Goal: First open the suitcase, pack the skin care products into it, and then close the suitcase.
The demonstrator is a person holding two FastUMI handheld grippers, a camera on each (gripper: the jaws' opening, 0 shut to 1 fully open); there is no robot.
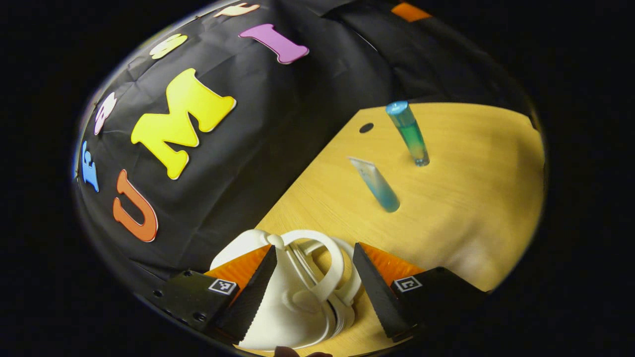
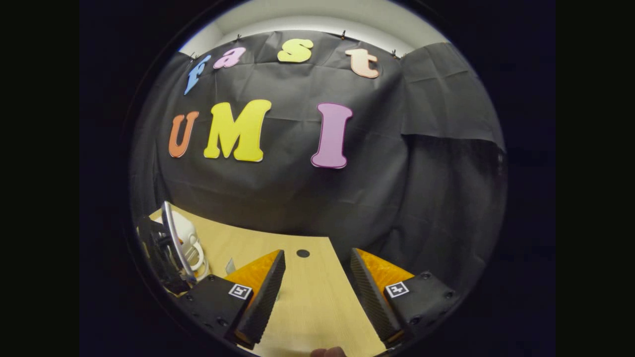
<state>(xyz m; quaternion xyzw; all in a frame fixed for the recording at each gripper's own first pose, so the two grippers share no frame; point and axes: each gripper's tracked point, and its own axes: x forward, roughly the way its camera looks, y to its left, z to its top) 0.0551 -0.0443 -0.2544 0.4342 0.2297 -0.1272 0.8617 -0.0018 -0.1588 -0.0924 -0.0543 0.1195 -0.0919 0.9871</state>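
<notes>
In the left gripper view the left tongs point(image 1: 315, 277) are spread apart astride the white suitcase's point(image 1: 278, 317) looped handle point(image 1: 325, 263) (no pad visibly pressing it); two bluish skin-care tubes point(image 1: 377, 184) point(image 1: 409, 133) are farther out on the desk point(image 1: 471, 198). In the right gripper view the right tongs point(image 2: 317, 285) gape, holding nothing, above bare desk; the suitcase point(image 2: 186, 238) sits far left.
</notes>
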